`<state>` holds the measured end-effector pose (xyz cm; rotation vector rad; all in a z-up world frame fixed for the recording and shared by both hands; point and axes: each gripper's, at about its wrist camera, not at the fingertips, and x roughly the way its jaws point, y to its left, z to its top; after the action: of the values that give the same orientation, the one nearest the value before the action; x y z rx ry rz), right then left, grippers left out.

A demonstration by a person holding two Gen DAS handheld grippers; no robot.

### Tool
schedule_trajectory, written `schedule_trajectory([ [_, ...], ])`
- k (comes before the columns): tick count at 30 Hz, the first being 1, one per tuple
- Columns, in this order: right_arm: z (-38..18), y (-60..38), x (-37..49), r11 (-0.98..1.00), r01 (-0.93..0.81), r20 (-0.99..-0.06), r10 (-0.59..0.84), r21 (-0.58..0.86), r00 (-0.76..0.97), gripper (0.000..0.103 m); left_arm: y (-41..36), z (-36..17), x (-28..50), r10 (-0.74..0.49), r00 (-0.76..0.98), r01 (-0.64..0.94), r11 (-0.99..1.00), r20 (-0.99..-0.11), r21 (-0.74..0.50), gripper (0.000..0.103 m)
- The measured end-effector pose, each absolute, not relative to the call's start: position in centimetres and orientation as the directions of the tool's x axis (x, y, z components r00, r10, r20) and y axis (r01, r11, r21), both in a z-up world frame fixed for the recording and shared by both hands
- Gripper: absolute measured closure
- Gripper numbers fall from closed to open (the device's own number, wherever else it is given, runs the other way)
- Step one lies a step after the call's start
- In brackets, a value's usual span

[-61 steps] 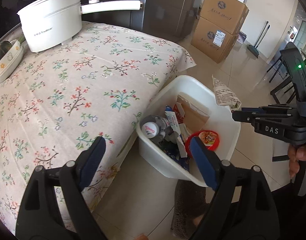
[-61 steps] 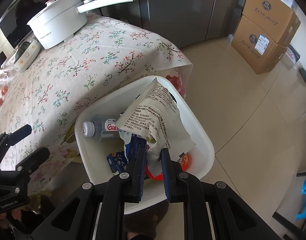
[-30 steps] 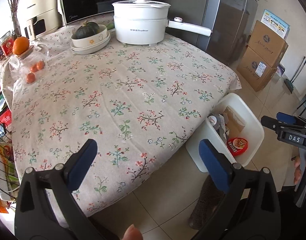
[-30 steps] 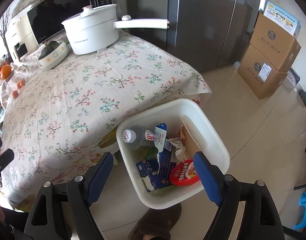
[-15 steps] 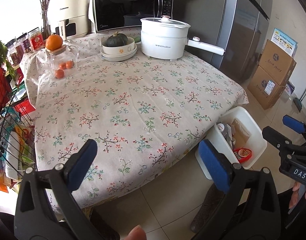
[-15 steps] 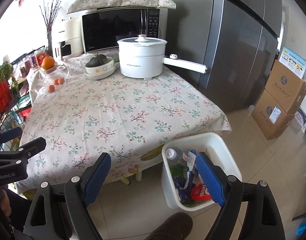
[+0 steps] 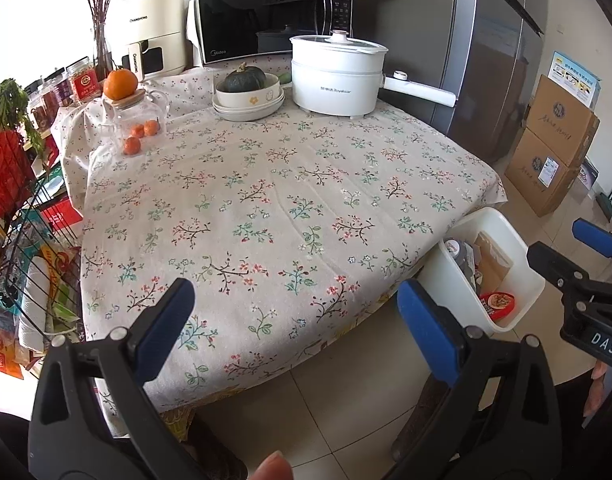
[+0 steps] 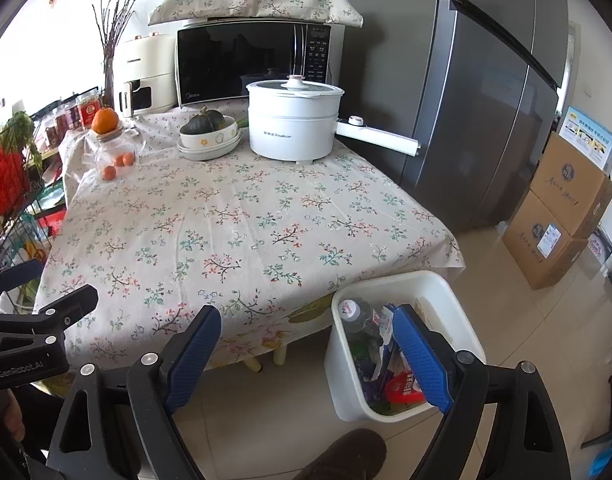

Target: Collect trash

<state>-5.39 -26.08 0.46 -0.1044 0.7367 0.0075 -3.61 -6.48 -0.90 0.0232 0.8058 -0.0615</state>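
Observation:
A white trash bin (image 8: 458, 308) stands on the floor at the table's near right corner; it also shows in the left wrist view (image 7: 518, 240). It holds a plastic bottle (image 8: 354, 312), blue wrappers (image 8: 382, 348), a red-lidded cup (image 7: 500, 302) and a brown paper piece (image 7: 490, 260). My left gripper (image 7: 301, 328) is open and empty, held back above the table's front edge. My right gripper (image 8: 310, 356) is open and empty, above the floor just left of the bin.
The floral tablecloth (image 7: 265, 200) covers the table. At its back stand a white electric pot (image 7: 338, 76), a bowl with a squash (image 7: 247, 92), a glass jar with oranges (image 7: 135, 120), a microwave (image 7: 273, 12). A wire rack (image 7: 9, 208) is left; cardboard boxes (image 8: 566, 208) and fridge (image 8: 486, 100) right.
My right gripper opened and the printed wrapper it held dropped into the bin. Both grippers then pulled back and up, away from the bin, bringing the whole table into view.

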Motion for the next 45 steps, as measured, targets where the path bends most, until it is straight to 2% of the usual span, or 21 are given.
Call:
schedule_trajectory([
  [45, 0.25, -26.84, -5.00, 0.997, 0.001, -0.677, -0.049, -0.072, 0.734, 0.013, -7.12, -0.71, -3.74, -0.074, 0.697, 0.073, 0.997, -0.713, -0.032, 0.002],
])
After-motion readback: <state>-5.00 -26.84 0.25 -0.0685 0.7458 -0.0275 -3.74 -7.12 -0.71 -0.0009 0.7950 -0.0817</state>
